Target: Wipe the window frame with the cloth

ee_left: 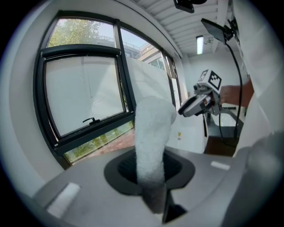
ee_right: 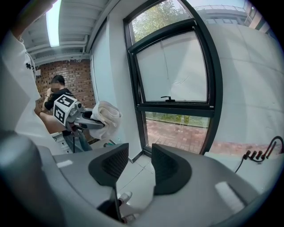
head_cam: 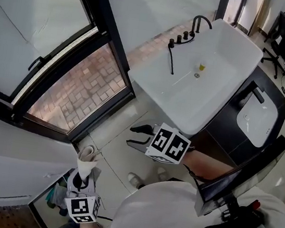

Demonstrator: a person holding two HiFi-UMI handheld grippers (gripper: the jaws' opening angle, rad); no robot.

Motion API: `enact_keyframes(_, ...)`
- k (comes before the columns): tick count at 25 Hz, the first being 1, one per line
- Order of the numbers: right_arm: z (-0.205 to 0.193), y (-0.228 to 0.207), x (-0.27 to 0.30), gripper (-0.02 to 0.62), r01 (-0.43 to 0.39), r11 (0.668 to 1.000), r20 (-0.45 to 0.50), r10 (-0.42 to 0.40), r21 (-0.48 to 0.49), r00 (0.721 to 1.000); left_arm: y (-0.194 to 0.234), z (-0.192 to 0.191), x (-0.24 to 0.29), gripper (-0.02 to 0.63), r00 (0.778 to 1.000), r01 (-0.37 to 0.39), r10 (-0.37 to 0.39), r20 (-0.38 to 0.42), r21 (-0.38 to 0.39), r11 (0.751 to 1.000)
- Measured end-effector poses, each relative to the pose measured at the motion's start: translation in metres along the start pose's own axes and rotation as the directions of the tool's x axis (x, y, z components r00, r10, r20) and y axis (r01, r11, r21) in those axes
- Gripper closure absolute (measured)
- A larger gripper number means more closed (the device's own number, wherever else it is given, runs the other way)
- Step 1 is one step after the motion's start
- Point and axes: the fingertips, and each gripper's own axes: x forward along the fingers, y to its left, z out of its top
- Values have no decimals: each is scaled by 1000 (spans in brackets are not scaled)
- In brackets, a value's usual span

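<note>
The left hand-held gripper (head_cam: 84,177) is clenching a rolled white cloth (ee_left: 152,133), which is sticking up out of its jaws. The cloth is being held low beside a curved white wall, apart from the black window frame (head_cam: 119,55). The right hand-held gripper (ee_right: 138,165) is hovering released, jaws apart and empty, over the tiled floor (head_cam: 114,129) between the window and a white tub (head_cam: 235,55).

Nubby soft cloth (ee_left: 153,133), smooth window frame (head_cam: 112,33)

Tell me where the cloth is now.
Head view, lower left: the cloth is clamped in the left tool, below the black window frame and clear of it.
</note>
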Motion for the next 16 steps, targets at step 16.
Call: enact_keyframes(16,-2,12,5,431,-9,1000,-17,9,-3,1000,-1,-9,-9,509,1000,2,-2,-16,-3,1000)
